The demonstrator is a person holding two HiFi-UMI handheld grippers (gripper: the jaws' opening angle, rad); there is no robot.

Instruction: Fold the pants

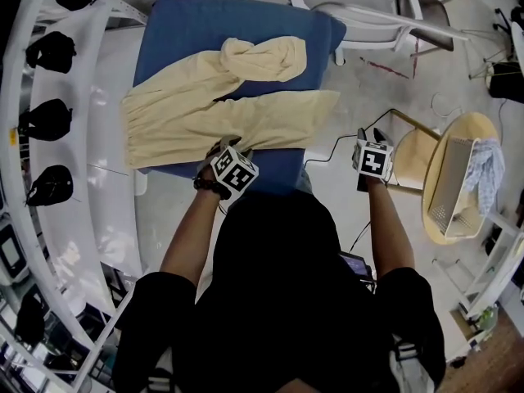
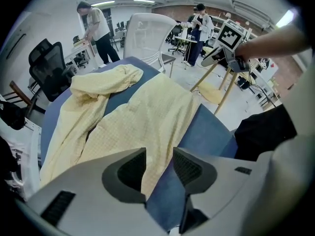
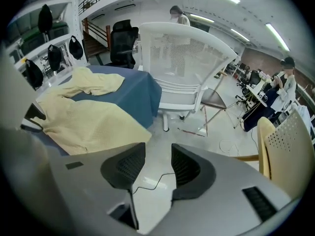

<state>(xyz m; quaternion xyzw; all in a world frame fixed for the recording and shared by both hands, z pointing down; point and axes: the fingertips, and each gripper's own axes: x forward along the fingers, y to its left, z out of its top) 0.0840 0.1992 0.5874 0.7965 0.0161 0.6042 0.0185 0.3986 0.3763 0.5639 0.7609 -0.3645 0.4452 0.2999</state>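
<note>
Blue pad (image 1: 246,15) fills upper centre of head view and carries the pants (image 1: 188,113). Pants are pale yellow and lie spread across the pad, wide end twd pad's left edge. One leg lies flat, reaching out to the pad's right edge. Other leg runs up & ends in a twisted, bunched lump near the pad's far side.

White mesh chair (image 1: 368,15) stands on the floor just beyond the pad's right corner; R gripper view looks straight at it (image 3: 182,58). Round wooden table (image 1: 483,125) sits far right, well apart from pad, w/ a white basket (image 1: 454,187) on it & a pale blue cloth (image 1: 490,166) draped over the basket's rim.

Left gripper (image 1: 225,144) points steeply down at near edge of the pants, over the pad's near side. In its own view (image 2: 160,154) jaws stand apart: pants edge (image 2: 147,117) and blue pad (image 2: 206,127) show in the gap, but pads aren't pressing on cloth, so nothing gripped.

Right gripper (image 1: 368,133) hangs off the pad's right side, over bare floor, apart from the pants. Own view (image 3: 158,151): jaws released, parted, only floor & a thin dark cable (image 3: 147,185) below. Pants (image 3: 83,122) lie off to its left.
</note>
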